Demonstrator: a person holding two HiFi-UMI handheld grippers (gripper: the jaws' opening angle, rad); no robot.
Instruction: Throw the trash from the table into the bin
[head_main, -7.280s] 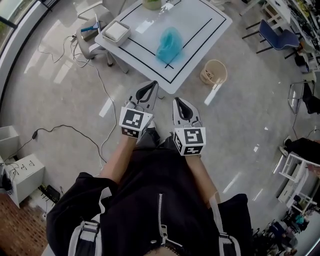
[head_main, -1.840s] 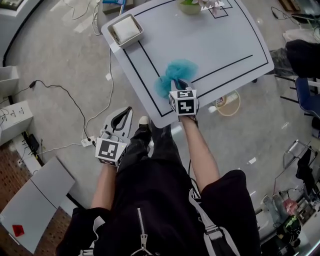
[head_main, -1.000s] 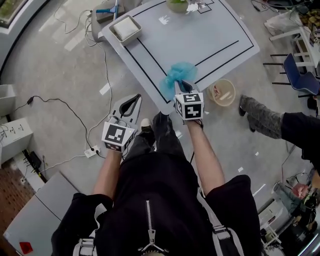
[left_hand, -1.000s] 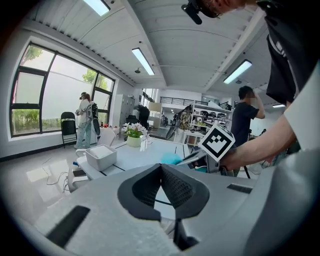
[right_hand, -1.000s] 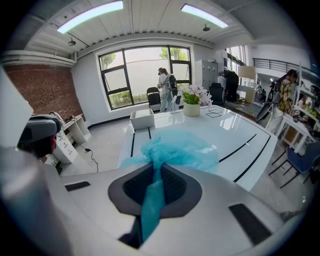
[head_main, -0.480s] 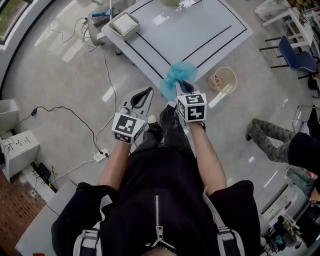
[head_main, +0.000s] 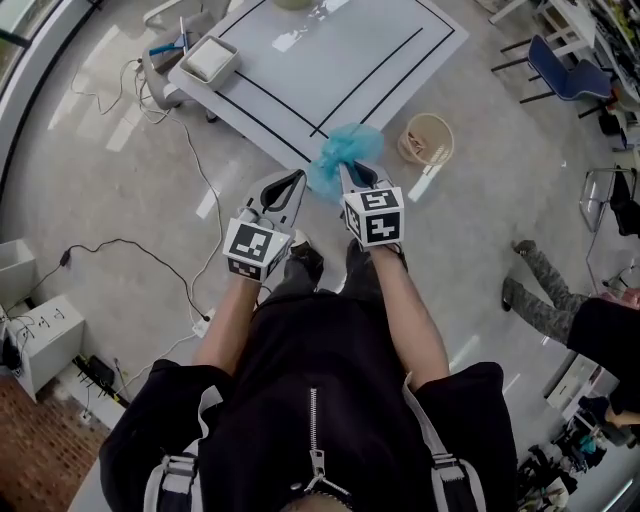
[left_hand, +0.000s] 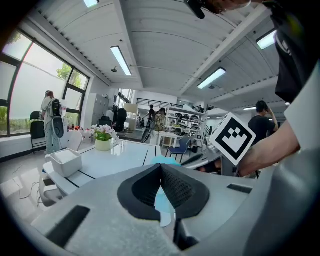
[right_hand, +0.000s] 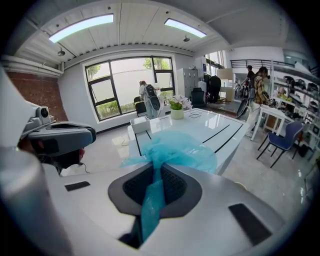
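A crumpled blue plastic bag (head_main: 343, 156) hangs in my right gripper (head_main: 346, 174), which is shut on a twisted strand of it. In the right gripper view the bag (right_hand: 176, 147) bulges out past the jaws (right_hand: 156, 169), in front of the white table (right_hand: 210, 126). The bag is off the table (head_main: 330, 50) and hangs over the floor by its near edge. A beige bin (head_main: 427, 141) stands on the floor to the right of the bag. My left gripper (head_main: 288, 188) is shut and empty, just left of the bag (left_hand: 164, 160).
A white tray (head_main: 208, 60) sits on the table's left end, with a flower pot (left_hand: 103, 144) farther back. Cables (head_main: 203, 180) trail over the floor at left. A blue chair (head_main: 562, 72) stands at right, and another person's legs (head_main: 540, 290) are nearby.
The right gripper has carried the blue bag off the table's edge and toward me as I backed away. The left gripper has come up closer beside it. The bystander's legs shifted right.
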